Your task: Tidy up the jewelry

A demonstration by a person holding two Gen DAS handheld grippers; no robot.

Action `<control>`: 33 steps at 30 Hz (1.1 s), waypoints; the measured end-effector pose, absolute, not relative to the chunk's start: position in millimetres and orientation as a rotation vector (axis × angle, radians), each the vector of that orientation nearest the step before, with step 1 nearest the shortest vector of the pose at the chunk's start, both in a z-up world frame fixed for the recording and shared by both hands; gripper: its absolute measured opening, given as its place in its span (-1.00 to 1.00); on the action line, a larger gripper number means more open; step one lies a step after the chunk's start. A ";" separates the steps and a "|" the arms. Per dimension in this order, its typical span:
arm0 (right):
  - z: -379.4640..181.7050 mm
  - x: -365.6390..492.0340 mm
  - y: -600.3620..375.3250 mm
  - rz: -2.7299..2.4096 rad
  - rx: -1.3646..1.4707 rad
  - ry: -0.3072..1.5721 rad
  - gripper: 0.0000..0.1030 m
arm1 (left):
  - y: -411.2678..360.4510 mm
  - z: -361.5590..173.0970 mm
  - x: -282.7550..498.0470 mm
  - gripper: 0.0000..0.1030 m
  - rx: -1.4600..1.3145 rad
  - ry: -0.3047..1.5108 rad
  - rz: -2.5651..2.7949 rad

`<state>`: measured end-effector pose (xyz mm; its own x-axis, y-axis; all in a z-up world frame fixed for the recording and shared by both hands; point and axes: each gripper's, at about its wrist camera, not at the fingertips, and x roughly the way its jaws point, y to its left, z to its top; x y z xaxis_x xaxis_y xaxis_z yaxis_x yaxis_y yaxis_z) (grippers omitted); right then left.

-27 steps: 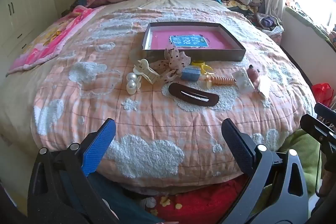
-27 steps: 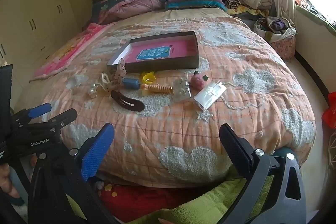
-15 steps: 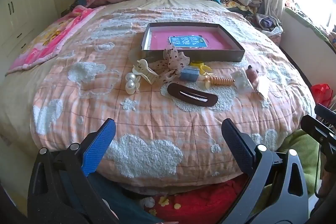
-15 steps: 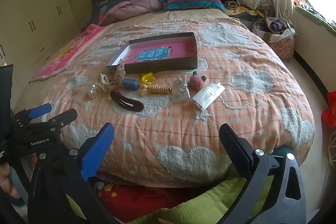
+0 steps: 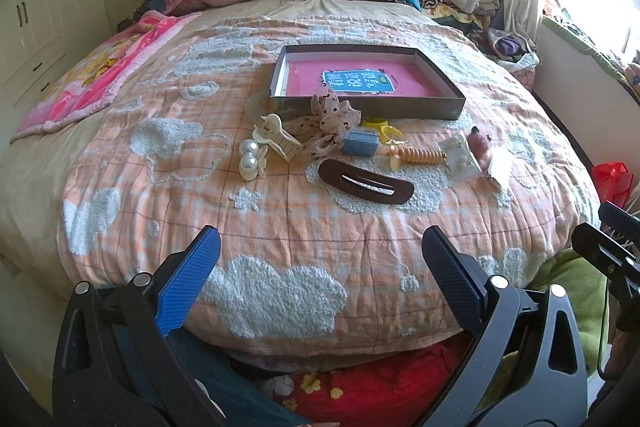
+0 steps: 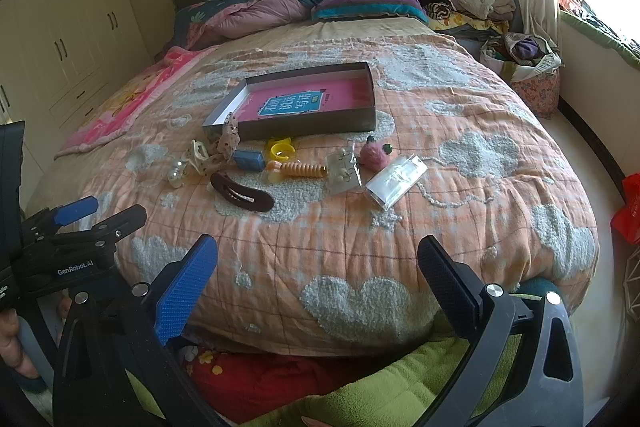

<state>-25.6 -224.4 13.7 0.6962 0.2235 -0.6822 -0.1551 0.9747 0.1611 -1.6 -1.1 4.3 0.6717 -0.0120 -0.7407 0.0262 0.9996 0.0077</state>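
Left claw (image 5: pixel 320 267) and right claw (image 6: pixel 318 269): both spread wide, empty, hovering off the bed's near edge. Change since the earlier frames: negligible; a slight drift only, nothing touched. Ahead of both claws, well apart, the hair accessories lie in a row: brown barrette (image 5: pixel 366 181) nearest, pearl clip (image 5: pixel 249 155) left. Beyond them, the box (image 5: pixel 368 107) holds none. Judgement: sorting not yet started.

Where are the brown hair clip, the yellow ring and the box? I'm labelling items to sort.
brown hair clip (image 5: pixel 366 182): left wrist view, middle of its slotted top.
yellow ring (image 6: pixel 281 149): right wrist view, its front band.
box (image 6: pixel 312 123): right wrist view, front wall.
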 end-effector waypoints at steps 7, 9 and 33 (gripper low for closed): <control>13.5 -25.8 -223.9 0.212 0.094 0.769 0.92 | -1.1 5.8 -1.5 0.83 0.016 0.832 -0.022; 13.9 -27.3 -224.2 0.212 0.092 0.766 0.92 | -1.4 7.0 -1.6 0.83 0.016 0.832 -0.021; 19.1 -23.9 -219.2 0.224 0.087 0.767 0.92 | 3.2 10.3 2.1 0.83 0.007 0.820 -0.008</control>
